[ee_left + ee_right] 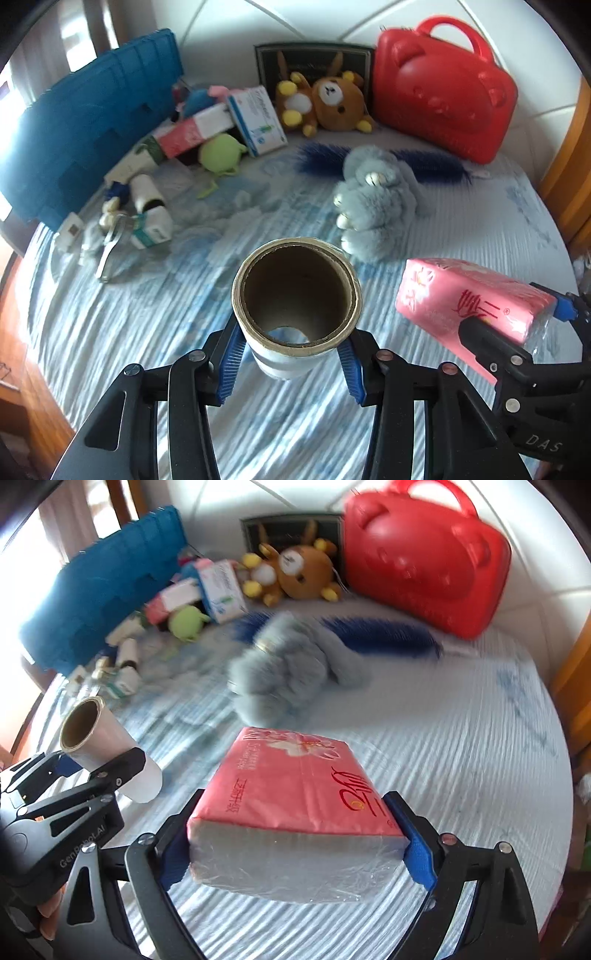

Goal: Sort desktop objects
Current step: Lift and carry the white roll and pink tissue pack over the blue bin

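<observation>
Left gripper (291,354) clamped on film roll (297,295), held above bed sheet (129,332); right gripper (295,834) clamped on pink tissue pack (295,805); step seems carrying; next needs choosing place, maybe near boxes (207,125) by blue crate (85,125).

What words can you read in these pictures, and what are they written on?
"GenRobot.AI": on the left gripper body, right wrist view.
"DAS": on the right gripper body, cut off at the frame edge.
Red Chinese characters on the pink tissue pack: visible, but I can't read them surely.
Blue-and-white box: print too small and blurred.
Small white boxes at left: too small to read.
</observation>
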A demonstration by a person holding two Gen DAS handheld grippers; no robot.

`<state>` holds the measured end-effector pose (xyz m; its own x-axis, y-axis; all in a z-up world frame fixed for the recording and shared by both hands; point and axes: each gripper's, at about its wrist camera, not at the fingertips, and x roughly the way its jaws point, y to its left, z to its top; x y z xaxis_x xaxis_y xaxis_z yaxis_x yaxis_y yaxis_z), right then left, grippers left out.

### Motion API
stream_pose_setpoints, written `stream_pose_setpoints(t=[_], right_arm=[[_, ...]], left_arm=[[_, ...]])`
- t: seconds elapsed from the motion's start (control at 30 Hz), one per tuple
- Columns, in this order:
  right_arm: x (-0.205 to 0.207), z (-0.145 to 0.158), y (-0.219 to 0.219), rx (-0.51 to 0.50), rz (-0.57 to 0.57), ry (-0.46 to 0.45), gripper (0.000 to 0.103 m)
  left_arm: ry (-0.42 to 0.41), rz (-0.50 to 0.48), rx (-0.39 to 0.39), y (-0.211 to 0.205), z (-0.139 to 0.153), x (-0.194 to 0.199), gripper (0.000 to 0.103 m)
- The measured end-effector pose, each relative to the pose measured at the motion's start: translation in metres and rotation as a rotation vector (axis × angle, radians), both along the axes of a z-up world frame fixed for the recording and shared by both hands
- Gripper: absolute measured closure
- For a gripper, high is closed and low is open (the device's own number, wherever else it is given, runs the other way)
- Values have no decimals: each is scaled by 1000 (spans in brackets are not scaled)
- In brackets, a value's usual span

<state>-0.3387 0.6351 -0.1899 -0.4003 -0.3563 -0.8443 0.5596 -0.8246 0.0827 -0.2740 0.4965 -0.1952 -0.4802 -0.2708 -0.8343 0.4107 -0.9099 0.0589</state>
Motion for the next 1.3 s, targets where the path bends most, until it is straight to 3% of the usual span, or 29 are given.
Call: stream_pose_setpoints(t=[0.17,0.43,0.73,1.0,1.3], right_arm=[[30,40,-30,-51,56,75,10],[79,82,-109,-104,105,185,10],[139,123,-231,-142,29,276,10],[164,142,-304,-112,-44,310,10],[126,150,-349,-108,-45,328,10]], left_arm=[[64,53,-34,-26,34,36,57],[186,92,-80,-101,84,91,57],[249,6,-135,-224,114,143,57],[257,-33,-112,-303,121,150,57],[265,-58,-118,-347,126,106,57]])
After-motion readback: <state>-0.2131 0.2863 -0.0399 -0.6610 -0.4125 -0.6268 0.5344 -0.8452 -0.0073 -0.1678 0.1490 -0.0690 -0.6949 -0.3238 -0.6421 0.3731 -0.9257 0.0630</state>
